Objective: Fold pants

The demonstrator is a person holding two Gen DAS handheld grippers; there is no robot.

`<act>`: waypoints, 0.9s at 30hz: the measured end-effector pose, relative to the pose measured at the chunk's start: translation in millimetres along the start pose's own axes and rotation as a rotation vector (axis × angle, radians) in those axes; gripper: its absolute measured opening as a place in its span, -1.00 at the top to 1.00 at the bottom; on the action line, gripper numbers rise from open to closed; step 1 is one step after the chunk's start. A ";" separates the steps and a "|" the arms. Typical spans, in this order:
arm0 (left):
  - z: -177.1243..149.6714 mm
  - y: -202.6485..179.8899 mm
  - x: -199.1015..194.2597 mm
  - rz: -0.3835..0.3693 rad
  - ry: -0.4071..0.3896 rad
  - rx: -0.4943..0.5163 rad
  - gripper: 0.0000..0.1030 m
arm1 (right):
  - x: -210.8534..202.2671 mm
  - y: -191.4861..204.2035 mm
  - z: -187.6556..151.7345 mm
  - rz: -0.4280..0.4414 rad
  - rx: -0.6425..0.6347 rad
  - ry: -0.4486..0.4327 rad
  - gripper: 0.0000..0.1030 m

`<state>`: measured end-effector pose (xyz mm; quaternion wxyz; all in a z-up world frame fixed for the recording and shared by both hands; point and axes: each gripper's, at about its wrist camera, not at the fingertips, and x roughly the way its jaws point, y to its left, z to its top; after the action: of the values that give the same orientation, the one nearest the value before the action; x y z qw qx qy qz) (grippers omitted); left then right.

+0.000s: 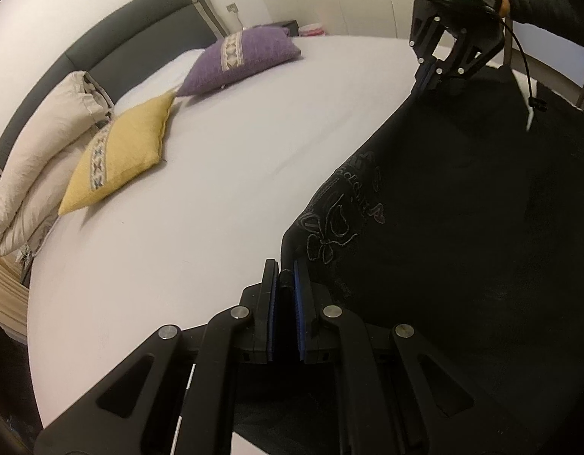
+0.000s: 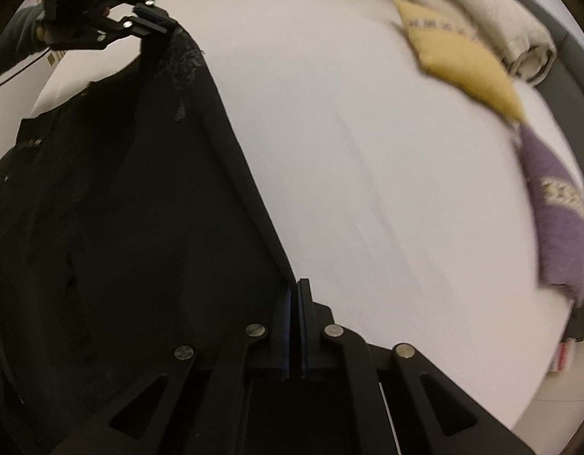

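The black embroidered fabric pants [image 1: 462,208] hang stretched between both grippers above the white bed [image 1: 216,174]. The left gripper [image 1: 283,284] and the right gripper [image 2: 294,295] each pinch a top corner with fingers pressed together. Bare sheet lies open toward the yellow cushion [image 1: 121,155] and purple cushion [image 1: 239,60] at the far headboard.

The right gripper [image 2: 295,292], black with blue pads, pinches the edge of the black fabric pants [image 2: 113,208] above a white bed sheet [image 2: 368,151]. At upper left, the left gripper [image 2: 155,19] clamps another corner, near grey embroidery. A yellow cushion [image 2: 462,60], a purple cushion [image 2: 557,208] and a rolled beige quilt [image 2: 493,11] lie along the right.
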<state>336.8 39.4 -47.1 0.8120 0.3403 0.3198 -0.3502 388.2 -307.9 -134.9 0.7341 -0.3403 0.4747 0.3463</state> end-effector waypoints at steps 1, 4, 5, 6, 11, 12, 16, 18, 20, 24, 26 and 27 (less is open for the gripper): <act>-0.7 -3.7 -10.8 0.000 -0.010 0.000 0.87 | -3.9 9.4 -1.3 -0.011 -0.005 -0.009 0.94; -2.2 -22.3 -48.9 0.002 -0.040 0.013 0.87 | -23.6 43.4 -6.2 -0.057 -0.041 -0.018 0.94; -2.7 -27.7 -59.0 0.005 -0.046 0.017 0.87 | -31.3 54.5 -8.5 -0.071 -0.054 -0.018 0.94; -4.7 -35.6 -71.8 0.005 -0.053 0.020 0.87 | -32.3 62.0 -9.2 -0.083 -0.068 -0.015 0.94; -30.0 -80.0 -124.6 0.002 -0.078 0.029 0.87 | -50.6 130.6 -27.0 -0.125 -0.119 -0.002 0.94; -38.6 -88.8 -133.1 -0.001 -0.079 0.024 0.87 | -53.3 145.8 -32.6 -0.111 -0.111 -0.012 0.94; -79.8 -136.2 -159.6 -0.030 -0.051 0.026 0.87 | -57.6 186.1 -49.7 -0.107 -0.103 -0.025 0.94; -99.5 -161.3 -169.2 -0.042 -0.029 0.028 0.87 | -56.2 207.5 -55.7 -0.109 -0.099 -0.022 0.94; -116.6 -181.5 -174.3 -0.054 -0.016 0.020 0.87 | -52.7 226.9 -61.0 -0.114 -0.090 -0.012 0.94; -146.2 -216.9 -186.5 -0.074 -0.003 0.000 0.87 | -46.9 249.4 -67.1 -0.143 -0.072 -0.007 0.94; -158.2 -234.5 -191.7 -0.090 0.006 0.003 0.87 | -43.7 255.9 -69.0 -0.155 -0.059 -0.002 0.94; -164.5 -244.1 -194.6 -0.097 0.012 0.009 0.87 | -41.2 260.7 -70.5 -0.157 -0.054 0.005 0.94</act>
<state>-8.4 107.8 -72.6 0.7906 0.3299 0.3393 -0.3885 126.1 -236.1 -163.4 0.7485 -0.3971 0.4386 0.2994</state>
